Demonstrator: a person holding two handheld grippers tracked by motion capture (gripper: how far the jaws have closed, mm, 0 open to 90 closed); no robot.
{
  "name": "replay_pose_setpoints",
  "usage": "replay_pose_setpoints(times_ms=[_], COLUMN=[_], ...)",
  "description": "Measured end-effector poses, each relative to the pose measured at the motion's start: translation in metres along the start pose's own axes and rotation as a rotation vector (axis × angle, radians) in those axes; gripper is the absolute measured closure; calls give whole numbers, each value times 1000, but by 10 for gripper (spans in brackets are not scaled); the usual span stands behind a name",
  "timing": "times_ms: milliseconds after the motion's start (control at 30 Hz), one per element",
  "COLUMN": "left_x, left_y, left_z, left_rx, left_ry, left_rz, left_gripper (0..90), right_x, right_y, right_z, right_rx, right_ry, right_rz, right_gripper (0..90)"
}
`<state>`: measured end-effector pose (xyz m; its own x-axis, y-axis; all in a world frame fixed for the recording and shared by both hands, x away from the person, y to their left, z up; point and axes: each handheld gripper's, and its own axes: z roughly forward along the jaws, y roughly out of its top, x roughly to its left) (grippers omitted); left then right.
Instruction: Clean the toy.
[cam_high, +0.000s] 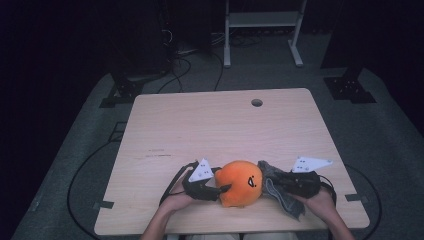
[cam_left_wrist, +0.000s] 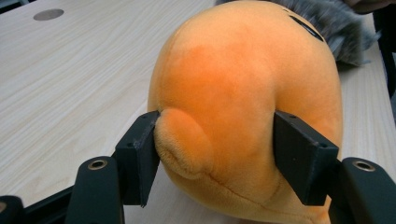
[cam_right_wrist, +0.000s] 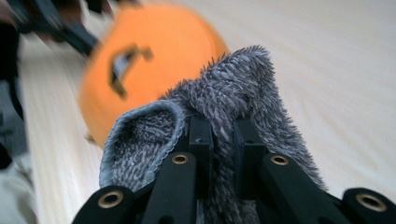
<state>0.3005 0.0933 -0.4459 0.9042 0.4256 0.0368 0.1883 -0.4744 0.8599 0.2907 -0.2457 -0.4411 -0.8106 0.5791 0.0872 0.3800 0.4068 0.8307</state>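
Left hand-held gripper (cam_left_wrist: 212, 158) clamps the orange plush toy (cam_high: 239, 183) at its side, pads pressing in by a small nub. Right hand-held gripper (cam_right_wrist: 223, 140) is pinched shut on the grey fuzzy cloth (cam_right_wrist: 233, 88).

Tip: keep the plush steady w/ left and draw the cloth w/ right w/o losing the pinch.

Plush sits on tabletop (cam_high: 210, 125) near the front edge, btwn both grippers, face toward the right gripper. It's roundish, no clear long axis.

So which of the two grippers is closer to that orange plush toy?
Left. The left gripper has its jaws on both sides of the orange plush toy, touching it. The right gripper sits just beside the toy, pinching a grey fuzzy cloth.
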Motion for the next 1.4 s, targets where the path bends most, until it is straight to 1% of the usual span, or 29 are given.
replay_pose_setpoints(times_ms=[67,133,200,233,300,367,433,467,500,533,567,633,700,767,800,833,867,900,933,967,1000,1033,1067,1100,1200,1267,1333,1367,1400], left_x=[-1,-1,-1,-1,-1,0,3,5,4,3,2,-3,-10,-20,-26,-28,-29,-29,-27,-23,-17,-12,-8,-7,-14,-21,-32,-37,-40], left_y=[0,0,0,0,1,3,8,10,11,12,13,14,19,26,28,29,28,26,25,25,26,26,25,23,21,24,26,27,28], left_z=[0,0,1,1,0,0,2,5,9,13,16,16,14,13,15,17,20,21,19,17,14,13,14,16,18,18,21,21,21], left_rx=[0,-2,-2,-2,-6,-31,-53,-56,-43,-26,-27,-58,-118,-161,-172,-166,-159,-163,-168,-171,-181,-178,-142,-110,-119,-127,-138,-135,-123], left_ry=[-2,-3,-6,-6,-15,-57,-102,-101,-82,-64,-48,5,56,126,155,154,137,141,137,134,131,122,103,87,84,90,69,66,71], left_rz=[3,1,0,-1,-6,-59,-161,-197,-212,-214,-209,-169,-89,48,125,151,161,163,142,92,15,-61,-108,-112,-47,51,154,208,243], left_gripper=[353,352,353,353,349,301,210,182,171,174,208,324,400,422,423,421,415,401,365,294,229,187,190,227,350,384,399,402,404], right_x=[-2,1,6,7,10,12,11,10,10,9,9,7,5,5,7,9,10,12,12,13,14,14,14,15,17,25,39,45,49], right_y=[-1,4,12,15,17,14,12,12,11,11,11,11,11,14,17,22,24,26,25,23,20,16,15,16,22,30,41,46,49], right_z=[-1,-7,-12,-12,-8,0,1,-1,-1,-1,-1,0,-3,-10,-13,-16,-17,-15,-10,-4,2,6,9,8,1,-6,-10,-9,-7], right_rx=[2,-49,-117,-136,-126,-89,-83,-86,-90,-88,-84,-78,-84,-120,-160,-197,-208,-206,-181,-141,-105,-94,-92,-90,-96,-141,-176,-180,-171], right_ry=[2,8,39,56,75,79,82,84,87,84,79,64,47,26,29,27,22,16,10,-3,-13,-2,9,7,-20,-15,12,20,23], right_rz=[14,10,16,14,9,5,10,15,20,24,26,30,36,30,32,29,24,18,8,-7,-16,-12,-6,-15,-37,-73,-137,-167,-183], right_gripper=[800,800,800,800,800,799,799,799,799,799,800,800,800,801,801,801,801,801,800,801,801,801,800,800,801,801,801,801,801])
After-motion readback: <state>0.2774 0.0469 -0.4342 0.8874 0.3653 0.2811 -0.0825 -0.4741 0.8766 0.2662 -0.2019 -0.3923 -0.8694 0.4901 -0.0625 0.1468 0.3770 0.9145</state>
